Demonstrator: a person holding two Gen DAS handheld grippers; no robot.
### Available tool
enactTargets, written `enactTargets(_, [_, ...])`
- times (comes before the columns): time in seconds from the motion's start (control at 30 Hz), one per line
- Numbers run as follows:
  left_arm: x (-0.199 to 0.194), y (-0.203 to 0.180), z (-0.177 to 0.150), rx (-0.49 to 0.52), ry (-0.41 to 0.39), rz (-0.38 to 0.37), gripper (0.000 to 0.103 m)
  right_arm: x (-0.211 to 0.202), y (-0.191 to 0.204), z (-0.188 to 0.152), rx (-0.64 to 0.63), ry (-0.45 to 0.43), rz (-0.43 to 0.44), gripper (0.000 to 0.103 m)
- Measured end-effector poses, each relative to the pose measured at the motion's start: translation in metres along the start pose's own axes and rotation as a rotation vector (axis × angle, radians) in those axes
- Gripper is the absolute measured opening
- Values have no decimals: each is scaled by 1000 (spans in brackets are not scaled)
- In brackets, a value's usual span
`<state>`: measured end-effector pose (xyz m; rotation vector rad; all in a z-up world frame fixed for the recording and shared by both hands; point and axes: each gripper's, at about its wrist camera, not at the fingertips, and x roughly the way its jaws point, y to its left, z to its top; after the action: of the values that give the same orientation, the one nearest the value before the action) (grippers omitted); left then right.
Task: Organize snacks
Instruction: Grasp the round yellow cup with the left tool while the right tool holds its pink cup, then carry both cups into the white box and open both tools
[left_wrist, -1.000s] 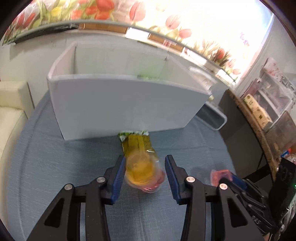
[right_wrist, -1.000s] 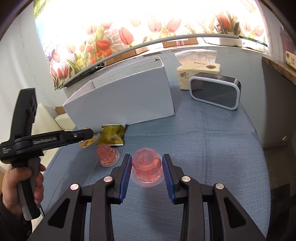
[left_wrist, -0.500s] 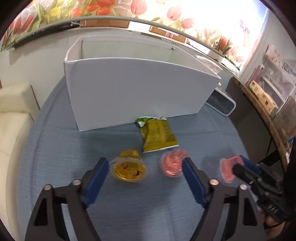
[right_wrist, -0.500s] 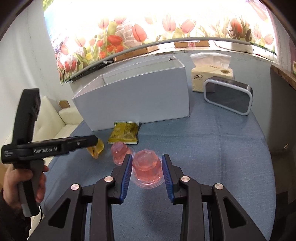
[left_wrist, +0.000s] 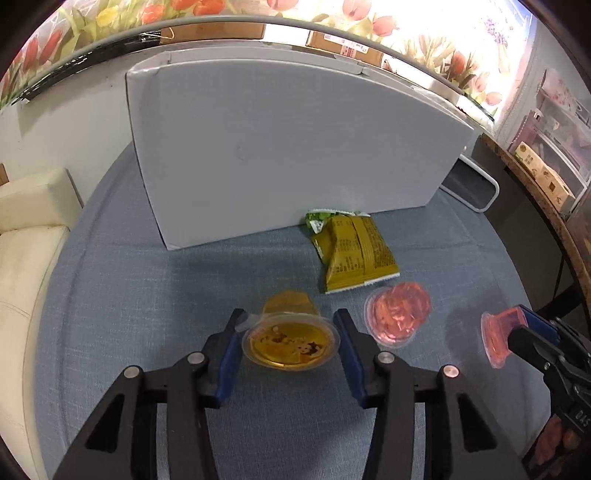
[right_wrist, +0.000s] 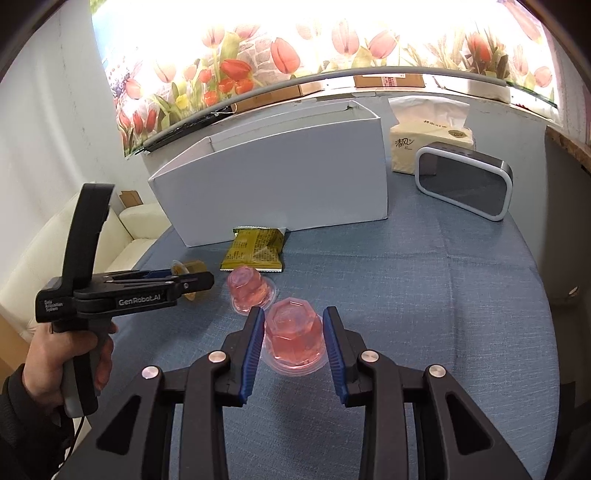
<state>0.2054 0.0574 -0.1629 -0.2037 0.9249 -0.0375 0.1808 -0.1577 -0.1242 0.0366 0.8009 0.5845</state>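
A yellow jelly cup (left_wrist: 290, 341) lies tilted on the blue tablecloth, its printed lid facing the left wrist camera. My left gripper (left_wrist: 289, 317) has its jaws closing around it, and both blue pads touch the lid's rim. From the right wrist view the left gripper (right_wrist: 195, 282) partly hides that cup (right_wrist: 192, 267). My right gripper (right_wrist: 293, 312) is shut on an upside-down pink jelly cup (right_wrist: 293, 336). A second pink jelly cup (left_wrist: 397, 314) and a green-yellow snack packet (left_wrist: 354, 254) lie in front of the tall white box (left_wrist: 280, 147).
Behind the box at the right stand a tissue pack (right_wrist: 430, 144) and a grey-rimmed dark speaker (right_wrist: 465, 184). A cream sofa (left_wrist: 22, 240) borders the round table on the left. A cluttered shelf (left_wrist: 546, 177) is at the right. A hand (right_wrist: 74, 350) holds the left gripper's handle.
The left gripper set the yellow cup on the cloth, opened wide, then sank and closed around it again. The right gripper kept its hold on the pink cup and hardly moved.
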Motion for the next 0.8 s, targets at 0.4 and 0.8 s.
enactTargets(0.4, [-53,-8,15,19,-97,-90,52,-3,10,14,-20,-27,20,35])
enactTargets(0.8, [-100,-2,118,46,-242,-119,52,-8,28,111,-71,-152,44,35])
